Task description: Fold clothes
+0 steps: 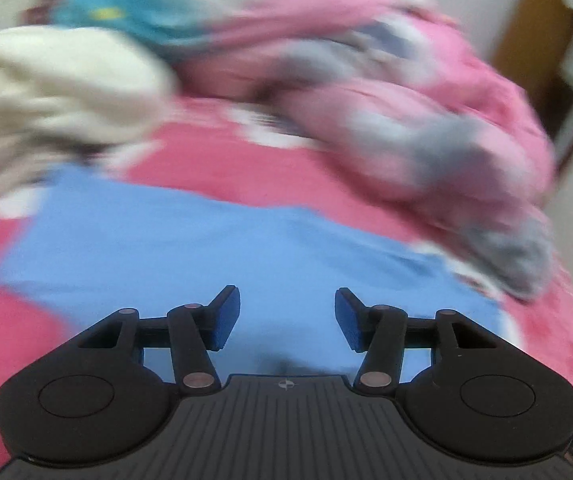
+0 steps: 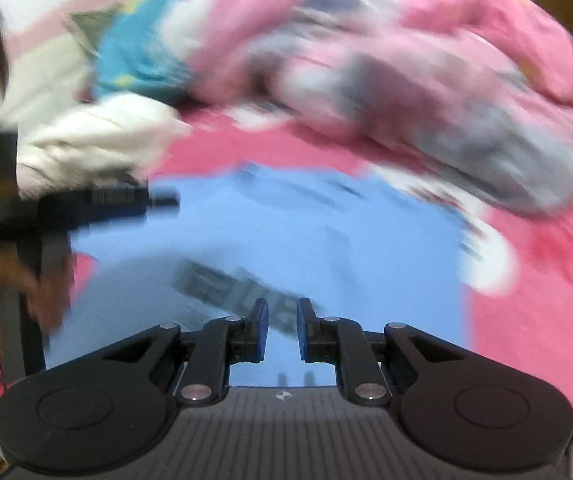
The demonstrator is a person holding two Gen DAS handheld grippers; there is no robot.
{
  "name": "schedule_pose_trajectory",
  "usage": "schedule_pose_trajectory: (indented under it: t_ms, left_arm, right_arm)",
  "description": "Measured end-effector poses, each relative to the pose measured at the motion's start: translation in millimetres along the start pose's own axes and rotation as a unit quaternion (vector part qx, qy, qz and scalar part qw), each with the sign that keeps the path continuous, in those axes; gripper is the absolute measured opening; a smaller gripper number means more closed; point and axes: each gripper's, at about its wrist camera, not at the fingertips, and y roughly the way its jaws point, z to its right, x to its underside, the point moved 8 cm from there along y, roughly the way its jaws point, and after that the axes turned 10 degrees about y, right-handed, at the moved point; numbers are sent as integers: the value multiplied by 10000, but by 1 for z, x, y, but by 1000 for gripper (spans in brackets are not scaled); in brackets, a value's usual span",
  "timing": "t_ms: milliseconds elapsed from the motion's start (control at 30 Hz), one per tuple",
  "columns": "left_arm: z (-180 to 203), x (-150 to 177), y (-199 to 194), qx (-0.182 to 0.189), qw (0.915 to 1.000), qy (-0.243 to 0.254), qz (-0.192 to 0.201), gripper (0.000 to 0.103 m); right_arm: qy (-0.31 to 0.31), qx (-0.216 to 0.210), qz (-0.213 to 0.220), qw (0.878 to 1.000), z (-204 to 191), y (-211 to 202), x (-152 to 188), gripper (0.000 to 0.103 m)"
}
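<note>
A light blue garment [image 1: 206, 248] lies spread flat on a pink patterned bed sheet [image 1: 214, 160]. In the right wrist view the blue garment [image 2: 306, 236] shows a dark printed patch near my fingers. My left gripper [image 1: 286, 316] hovers over its near part, open, with nothing between the blue pads. My right gripper [image 2: 282, 328] also hangs above the cloth; its jaws stand a narrow gap apart and the fabric shows through that gap, ungripped. In the right wrist view the left gripper [image 2: 162, 200] appears from the side, held by a hand [image 2: 6, 292]. Both pictures are motion-blurred.
A heaped pink quilt [image 1: 426, 92] with grey and white patches fills the far right of the bed. A white garment [image 1: 54, 96] and a teal one [image 1: 126, 4] lie at the far left. A wooden door [image 1: 526, 32] and a pale wall stand beyond the bed.
</note>
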Motion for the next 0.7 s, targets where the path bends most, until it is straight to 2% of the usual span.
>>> schedule_pose_trajectory:
  t_ms: [133,233,333,400,433,533,633,700]
  left_arm:
    - [-103,9,-17,-833,9942,-663,-149,53]
    - [-152,15,-9,-970,9900,-982,-300,53]
    - [-190,21,5,-1016,9851,-1315,-451,53]
    - [-205,22,14,-1011,9820,-1548,-396,53]
    - [-212,23,17,-1042,9802,-1644,-365,53]
    - [-212,24,27,-909,9838,-1498,-375,49]
    - [-210,28,25,-801,9869,-1367,-312,41]
    - [-212,32,26,-684,9863,-1468,-310,37]
  right_arm:
    - [-208,-750,145,9969,-93,40,-22,15]
    - [-462,-1207,109,9916,-159,84,-30,15]
    - [-630,-1455,-161,9872,-212,131,-34,17]
    - [-791,-1562,-358,9839,-241,167,-33,27]
    - [-897,-1542,-539,9825,-254,187,-30,38]
    - [-1094,-1448,-889,9794,-279,239,-24,40]
    - [-1146,-1208,-1140,9794,-287,276,-20,40]
    - [-1158,-1103,-1194,9799,-290,297,-22,40]
